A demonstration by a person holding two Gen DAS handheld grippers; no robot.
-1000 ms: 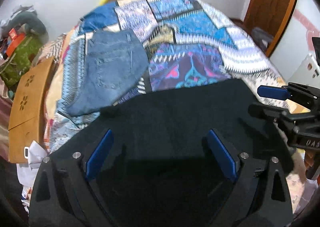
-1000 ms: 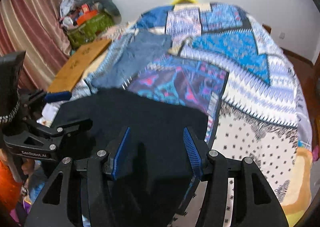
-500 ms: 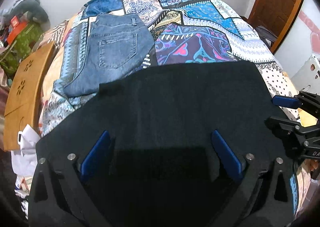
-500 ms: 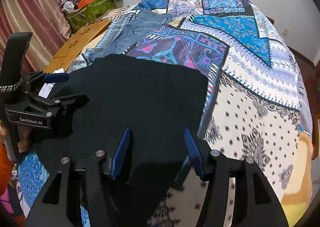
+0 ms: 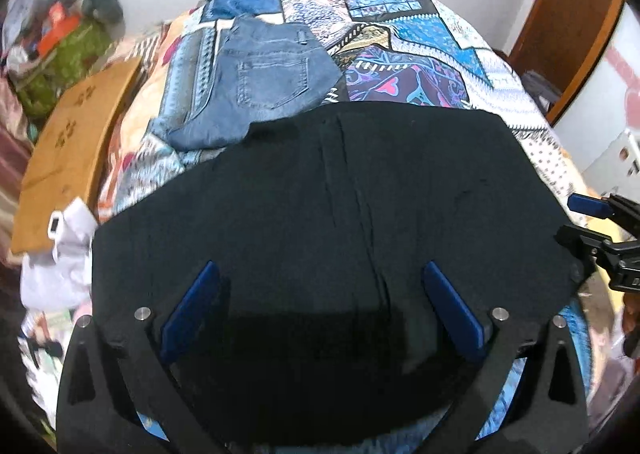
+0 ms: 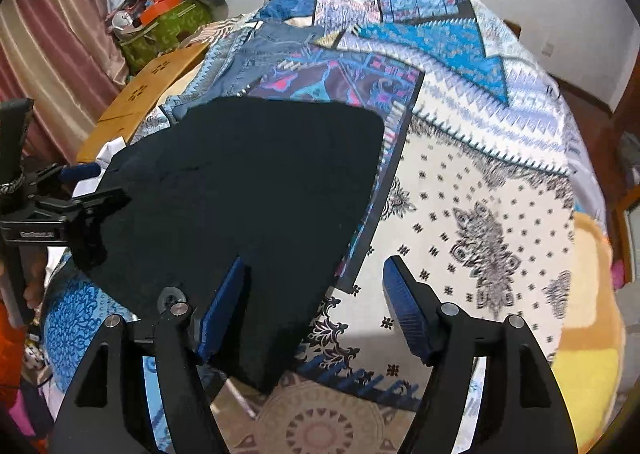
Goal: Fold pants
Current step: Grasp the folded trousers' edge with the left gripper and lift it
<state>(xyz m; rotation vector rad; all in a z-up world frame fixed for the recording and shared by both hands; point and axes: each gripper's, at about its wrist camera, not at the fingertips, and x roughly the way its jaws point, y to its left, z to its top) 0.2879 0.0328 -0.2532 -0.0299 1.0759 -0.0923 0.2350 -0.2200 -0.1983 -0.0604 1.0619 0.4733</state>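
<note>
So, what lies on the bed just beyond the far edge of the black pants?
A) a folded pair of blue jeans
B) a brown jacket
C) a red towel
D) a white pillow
A: in the left wrist view the folded blue jeans, back pocket up, lie on the patterned bedspread right past the far edge of the black pants.

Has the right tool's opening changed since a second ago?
Yes. The right tool is opening: its blue pads now stand wider, the right one over the patterned bedspread clear of the black folded pants.
</note>
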